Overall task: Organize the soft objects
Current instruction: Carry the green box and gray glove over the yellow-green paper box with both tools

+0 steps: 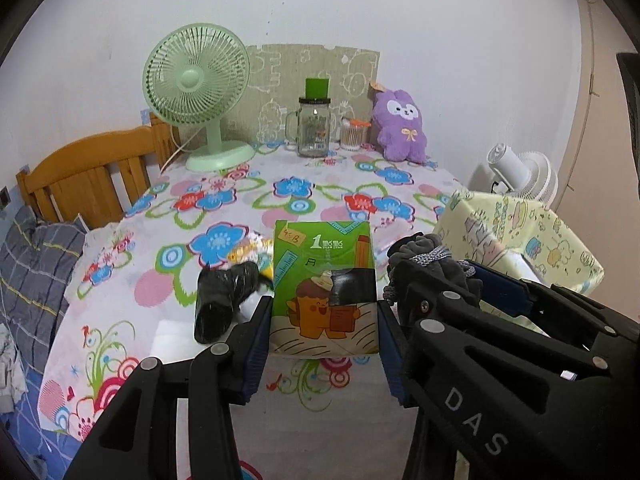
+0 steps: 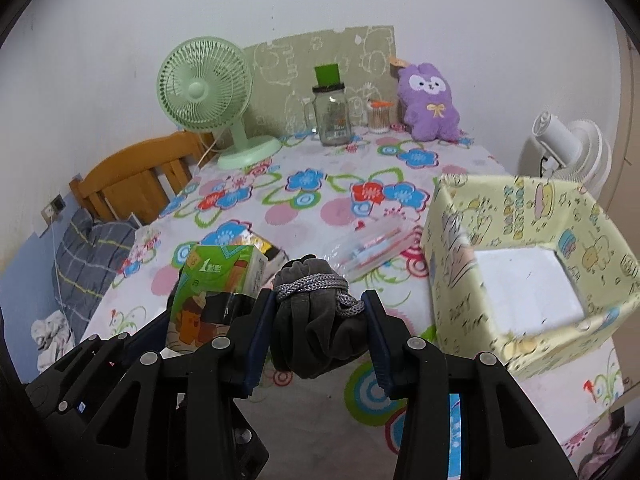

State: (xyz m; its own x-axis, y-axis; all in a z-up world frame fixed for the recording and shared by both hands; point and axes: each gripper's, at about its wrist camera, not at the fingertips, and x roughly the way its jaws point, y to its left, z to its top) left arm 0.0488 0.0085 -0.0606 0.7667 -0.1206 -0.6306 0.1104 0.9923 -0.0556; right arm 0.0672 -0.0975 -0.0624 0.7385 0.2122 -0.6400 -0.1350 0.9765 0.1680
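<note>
The left gripper point(image 1: 324, 316) is squeezing a shiny green tissue pack point(image 1: 324, 280) at the frame's middle; the right gripper point(image 2: 320, 320) is pinching a soft gray pouch point(image 2: 312, 320); only its view is showing inside the yellow box point(image 2: 592, 216), maybe foam.

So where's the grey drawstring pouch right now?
The grey drawstring pouch is clamped in the right tool, lifted above the floral tablecloth. The green tissue pack held by the left tool is just to its left, the yellow box to its right.
</note>
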